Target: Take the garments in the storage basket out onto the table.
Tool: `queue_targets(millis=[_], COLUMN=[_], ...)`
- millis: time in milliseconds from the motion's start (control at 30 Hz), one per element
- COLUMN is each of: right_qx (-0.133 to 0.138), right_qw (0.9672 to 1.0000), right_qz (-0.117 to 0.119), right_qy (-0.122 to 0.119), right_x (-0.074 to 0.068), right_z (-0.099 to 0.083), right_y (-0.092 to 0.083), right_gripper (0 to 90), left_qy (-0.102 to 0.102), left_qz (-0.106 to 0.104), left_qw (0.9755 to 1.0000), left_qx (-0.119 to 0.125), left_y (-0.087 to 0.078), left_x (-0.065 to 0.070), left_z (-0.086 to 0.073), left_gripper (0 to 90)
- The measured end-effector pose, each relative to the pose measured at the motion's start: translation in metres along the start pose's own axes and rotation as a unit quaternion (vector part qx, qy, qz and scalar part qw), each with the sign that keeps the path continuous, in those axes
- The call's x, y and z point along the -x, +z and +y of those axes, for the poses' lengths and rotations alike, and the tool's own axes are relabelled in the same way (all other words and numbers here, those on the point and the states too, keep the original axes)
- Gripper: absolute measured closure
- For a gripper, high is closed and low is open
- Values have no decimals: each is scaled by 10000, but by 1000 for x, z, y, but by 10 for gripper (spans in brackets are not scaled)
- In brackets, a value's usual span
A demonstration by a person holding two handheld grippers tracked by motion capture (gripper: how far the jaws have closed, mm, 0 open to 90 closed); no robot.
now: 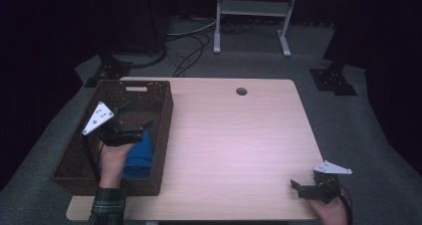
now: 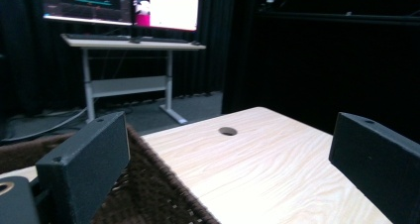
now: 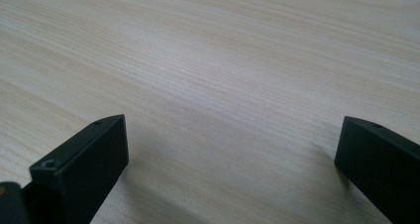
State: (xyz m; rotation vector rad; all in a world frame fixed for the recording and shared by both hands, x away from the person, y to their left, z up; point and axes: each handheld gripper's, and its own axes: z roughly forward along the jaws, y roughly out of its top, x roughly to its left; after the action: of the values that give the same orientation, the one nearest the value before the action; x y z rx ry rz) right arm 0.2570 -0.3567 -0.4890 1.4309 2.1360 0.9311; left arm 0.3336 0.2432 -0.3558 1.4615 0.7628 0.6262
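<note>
Nearest me, my right gripper rests low at the near right corner of the worktop, jaws spread wide with nothing between them; its own view looks along bare pale wood. It is well apart from everything else, so I judge it has free room to sweep across the surface.

On the left, my left gripper hovers over the brown woven basket, jaws also wide and empty, pointing across towards the right rim. Under and just behind it lies the blue cloth, bunched in the near part of the basket, close to the right wall.

I'd expect that cloth to be light, soft and limp: it will sag and drape when lifted, and won't break or slip much. The best hold looks like a raised fold on top of the bundle, pinched from above, not a flat edge.

The basket walls stand high around it, so the lift must go straight up before crossing the rim, or a trailing corner may snag the weave.

Farther off, the worktop is open to its far edge, with a small round hole there.
</note>
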Motion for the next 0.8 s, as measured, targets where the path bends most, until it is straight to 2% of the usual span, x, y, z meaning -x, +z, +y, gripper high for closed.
queue_targets(millis=[800], right_qx=[14], right_qw=[10000], right_qz=[19], right_qy=[19], right_x=[1], right_z=[0], right_y=[0], right_gripper=[0], left_qy=[-79], left_qz=[406], left_qw=[9991], left_qx=[-124], left_y=[-17], left_x=[-18], left_z=[-1], left_gripper=[45])
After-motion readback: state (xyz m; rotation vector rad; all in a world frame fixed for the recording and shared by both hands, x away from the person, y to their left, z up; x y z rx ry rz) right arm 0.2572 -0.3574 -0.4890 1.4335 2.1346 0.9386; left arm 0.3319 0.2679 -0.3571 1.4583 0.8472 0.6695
